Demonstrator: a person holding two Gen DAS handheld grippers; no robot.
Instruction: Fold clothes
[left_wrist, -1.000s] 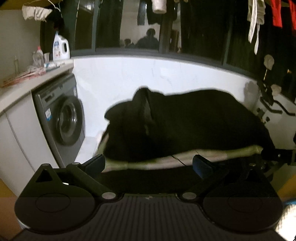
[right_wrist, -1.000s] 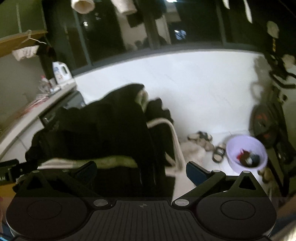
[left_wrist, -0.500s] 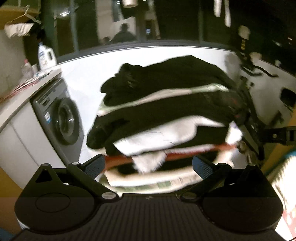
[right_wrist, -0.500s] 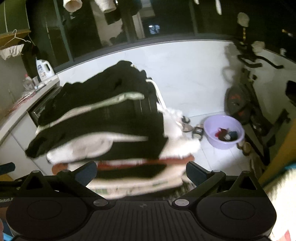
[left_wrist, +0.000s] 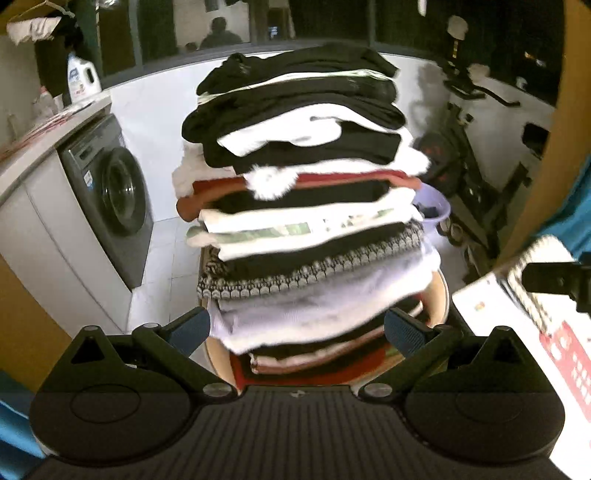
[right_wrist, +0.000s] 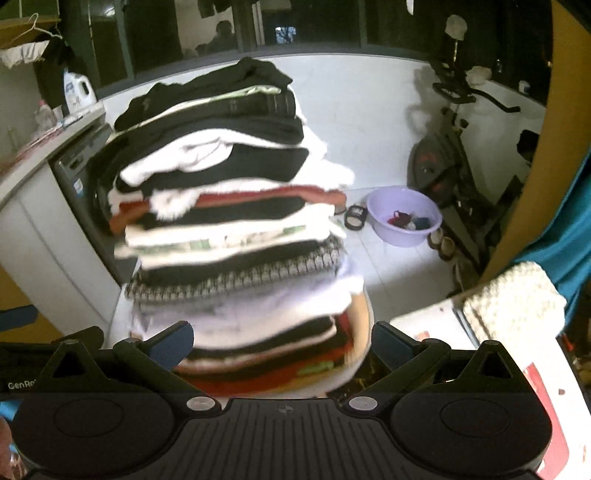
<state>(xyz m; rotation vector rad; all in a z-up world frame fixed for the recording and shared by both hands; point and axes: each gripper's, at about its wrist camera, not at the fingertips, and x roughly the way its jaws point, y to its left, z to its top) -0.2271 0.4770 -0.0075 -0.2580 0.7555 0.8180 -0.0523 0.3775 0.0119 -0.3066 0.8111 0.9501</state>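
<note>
Both the left gripper and right gripper, jaws spread and empty, have dropped from the black top garment to the base of the tall stack of folded clothes, suggesting that piece is finished.

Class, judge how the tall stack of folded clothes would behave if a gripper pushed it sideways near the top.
The tall stack of folded clothes would probably lean or topple: it is high, narrow and its layers overhang unevenly. Upper garments likely slide off separately, being loose and soft. Its round wooden base looks small, so tipping seems likelier.
</note>
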